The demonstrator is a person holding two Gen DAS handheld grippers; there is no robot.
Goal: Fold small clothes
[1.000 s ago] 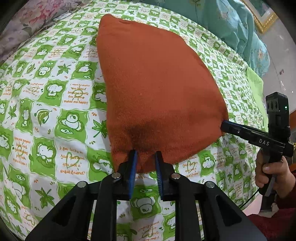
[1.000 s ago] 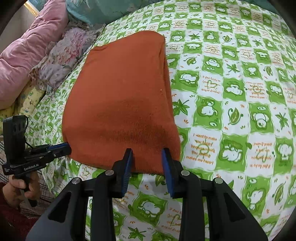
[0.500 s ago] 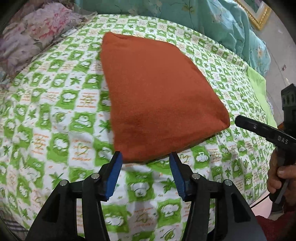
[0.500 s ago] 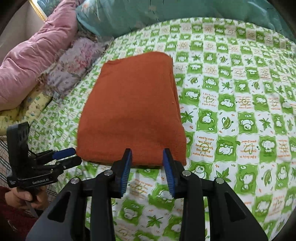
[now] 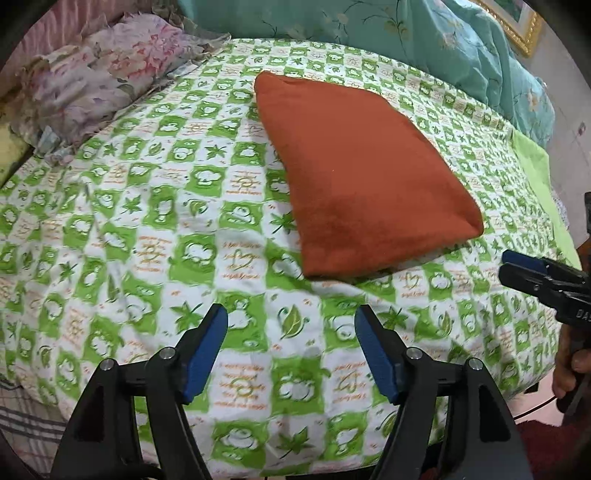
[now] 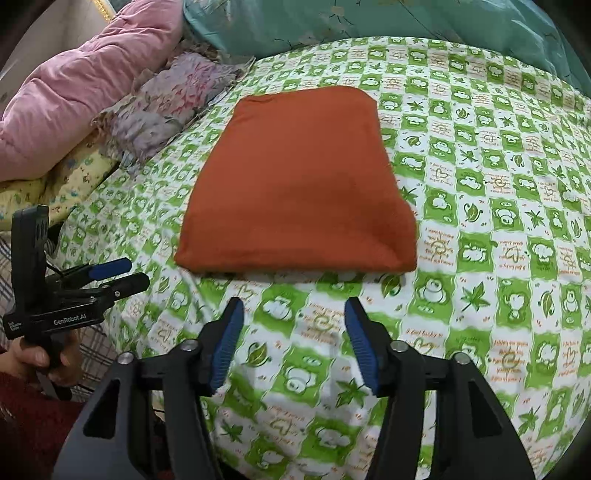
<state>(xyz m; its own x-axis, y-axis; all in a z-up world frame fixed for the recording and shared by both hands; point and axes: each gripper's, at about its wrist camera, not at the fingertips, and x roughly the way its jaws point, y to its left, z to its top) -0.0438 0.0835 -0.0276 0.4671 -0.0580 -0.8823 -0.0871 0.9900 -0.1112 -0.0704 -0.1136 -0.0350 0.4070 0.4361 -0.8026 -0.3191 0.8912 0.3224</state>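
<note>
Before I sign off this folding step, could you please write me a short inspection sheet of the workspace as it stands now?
Surface: bed sheet, green and white checks, lightly wrinkled.
Job's things: orange garment folded into a flat rectangle, lying free on the sheet.
Clutter: nothing seen on the sheet besides the garment.
Grippers: left gripper and right gripper both open, just opened, nothing between the fingers, short of the garment's near edge.
Cables: thin dark cable below the bed edge.
Surroundings: floral pillow, pink quilt, teal quilt, gold picture frame.
</note>
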